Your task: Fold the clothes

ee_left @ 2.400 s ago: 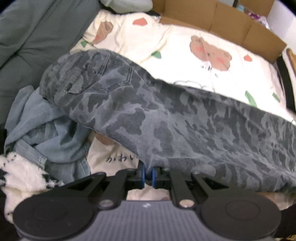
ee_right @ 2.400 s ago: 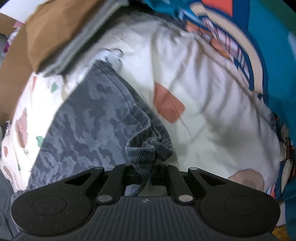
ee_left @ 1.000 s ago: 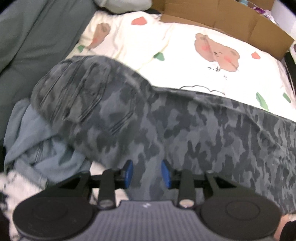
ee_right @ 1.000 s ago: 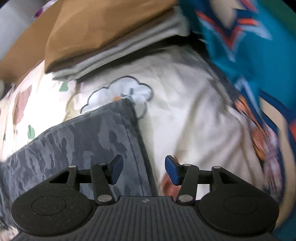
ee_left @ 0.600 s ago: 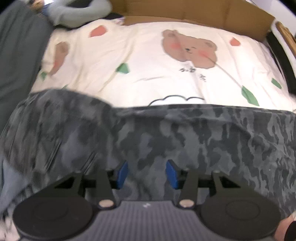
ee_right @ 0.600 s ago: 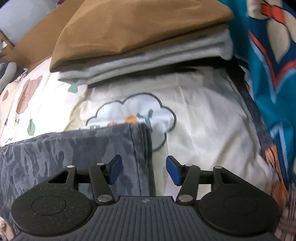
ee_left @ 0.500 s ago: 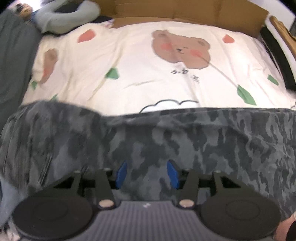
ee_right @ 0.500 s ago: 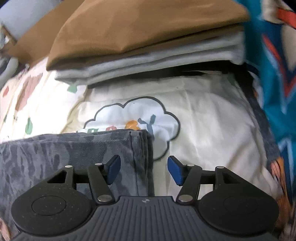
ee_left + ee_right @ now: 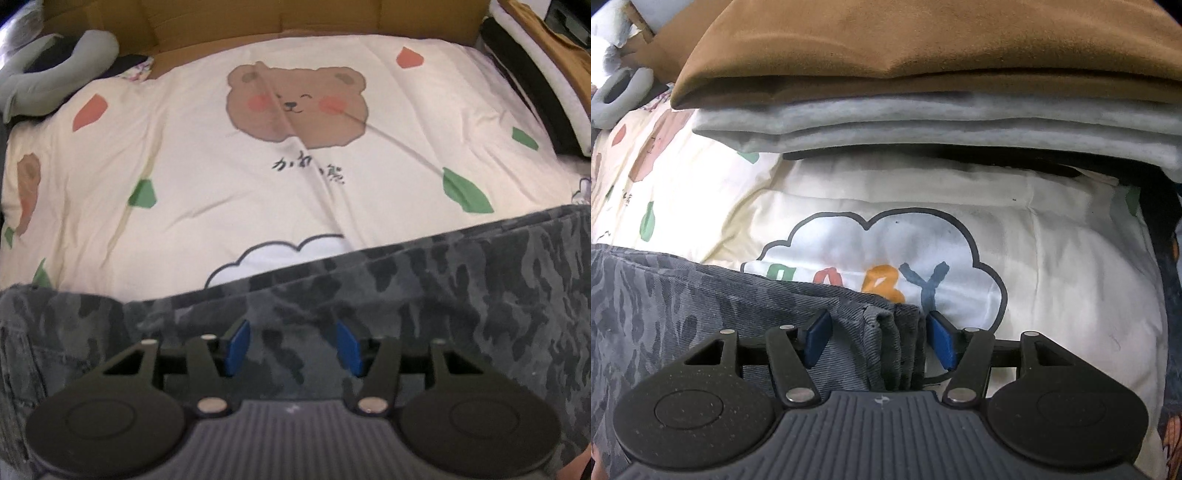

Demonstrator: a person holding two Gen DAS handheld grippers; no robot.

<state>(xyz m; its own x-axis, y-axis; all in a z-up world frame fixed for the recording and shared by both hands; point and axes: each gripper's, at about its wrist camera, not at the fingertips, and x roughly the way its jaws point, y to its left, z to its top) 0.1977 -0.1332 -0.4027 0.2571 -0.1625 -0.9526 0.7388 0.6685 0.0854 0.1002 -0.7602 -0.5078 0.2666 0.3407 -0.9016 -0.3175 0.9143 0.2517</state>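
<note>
Nearest the left camera, the left gripper (image 9: 291, 345) hangs just above the camouflage trousers (image 9: 443, 295), its blue fingers (image 9: 236, 347) spread apart with the dark patterned cloth lying flat beneath the gap and nothing pinched; earlier those fingers were pressed together on a bunch of this cloth, so the hold has been let go. The right gripper (image 9: 877, 339) likewise has its fingers (image 9: 940, 343) spread, straddling the stacked hem edges of the trousers (image 9: 894, 332), where a moment ago they clamped a crumpled wad of the leg end. The trousers now lie stretched flat across the near part of the bed sheet (image 9: 258, 184), no longer draped over the blue denim heap, which has left the view. Beyond them the sheet shows a cloud print (image 9: 879, 251), half covered by the hem, and a bear print (image 9: 295, 103). Farther off, a folded brown garment (image 9: 923, 48) rests on a folded grey garment (image 9: 923, 122), their right ends cut off. A cardboard wall (image 9: 277, 18) closes the far edge; the grey shape (image 9: 55, 74) at its left is too blurred to identify.
</note>
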